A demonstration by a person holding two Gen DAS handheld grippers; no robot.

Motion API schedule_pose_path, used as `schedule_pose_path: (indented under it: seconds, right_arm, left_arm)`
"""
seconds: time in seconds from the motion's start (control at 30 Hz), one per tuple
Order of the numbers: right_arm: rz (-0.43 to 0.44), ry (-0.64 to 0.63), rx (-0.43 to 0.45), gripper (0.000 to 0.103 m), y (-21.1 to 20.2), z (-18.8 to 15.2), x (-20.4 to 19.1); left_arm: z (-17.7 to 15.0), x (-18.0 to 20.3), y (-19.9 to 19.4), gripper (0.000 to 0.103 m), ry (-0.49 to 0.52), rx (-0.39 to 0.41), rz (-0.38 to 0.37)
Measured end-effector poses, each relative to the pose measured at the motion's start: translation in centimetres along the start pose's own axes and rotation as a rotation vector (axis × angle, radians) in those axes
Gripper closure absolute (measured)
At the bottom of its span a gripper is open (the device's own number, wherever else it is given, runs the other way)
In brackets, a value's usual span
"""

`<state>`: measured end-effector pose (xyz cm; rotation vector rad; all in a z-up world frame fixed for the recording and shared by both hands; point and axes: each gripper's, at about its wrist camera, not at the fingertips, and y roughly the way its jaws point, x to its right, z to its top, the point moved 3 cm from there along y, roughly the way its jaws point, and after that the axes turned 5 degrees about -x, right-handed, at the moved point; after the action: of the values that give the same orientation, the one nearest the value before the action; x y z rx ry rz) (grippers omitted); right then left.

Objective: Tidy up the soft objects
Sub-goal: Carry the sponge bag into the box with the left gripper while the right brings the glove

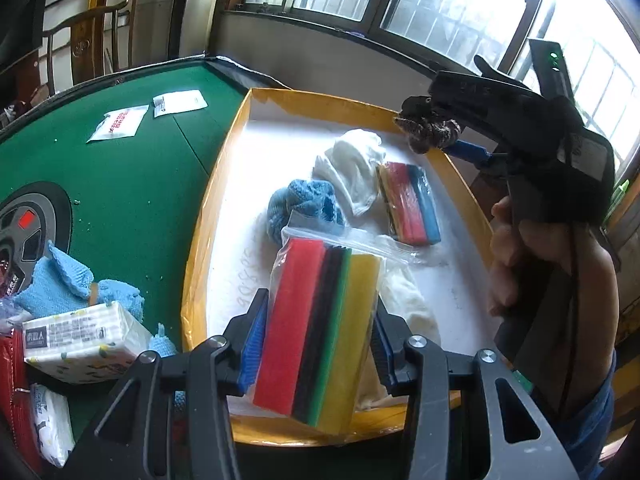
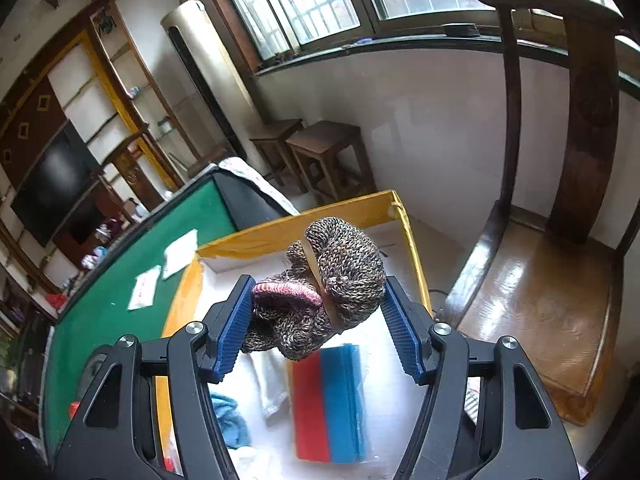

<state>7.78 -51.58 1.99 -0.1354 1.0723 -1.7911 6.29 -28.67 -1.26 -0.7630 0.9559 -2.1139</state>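
Observation:
My left gripper (image 1: pixel 316 348) is shut on a bagged sponge pack (image 1: pixel 320 340) with red, black, green and yellow layers, held over the near end of the yellow-rimmed box (image 1: pixel 208 240). My right gripper (image 2: pixel 320 320) is shut on a brown knitted bundle (image 2: pixel 320 284) above the box's far right side; the bundle also shows in the left wrist view (image 1: pixel 428 126). In the box lie a second sponge pack (image 1: pixel 412 204), a white cloth (image 1: pixel 356 168), a blue knitted cloth (image 1: pixel 304 208) and a cream cloth (image 1: pixel 408 304).
The box sits on a green felt table (image 1: pixel 120 184). Left of it lie a light blue knitted cloth (image 1: pixel 68 284), tissue packs (image 1: pixel 80 340) and two white sachets (image 1: pixel 148 116). A wooden chair (image 2: pixel 540 260) stands right of the box.

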Motion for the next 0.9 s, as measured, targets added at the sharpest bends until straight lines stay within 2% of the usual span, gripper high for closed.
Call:
schedule_pose_path:
  seconds: [0.5, 0.9]
  right_arm:
    - [-0.102, -0.048, -0.033, 0.039, 2.4, -0.5, 0.0]
    - [-0.115, -0.049, -0.064, 0.036, 2.5, -0.9, -0.3]
  left_arm:
    - [-0.4, 0.4, 0.4, 0.056, 0.034, -0.003, 0.022]
    - [-0.5, 0.2, 0.0, 0.055, 0.026, 0.016, -0.015]
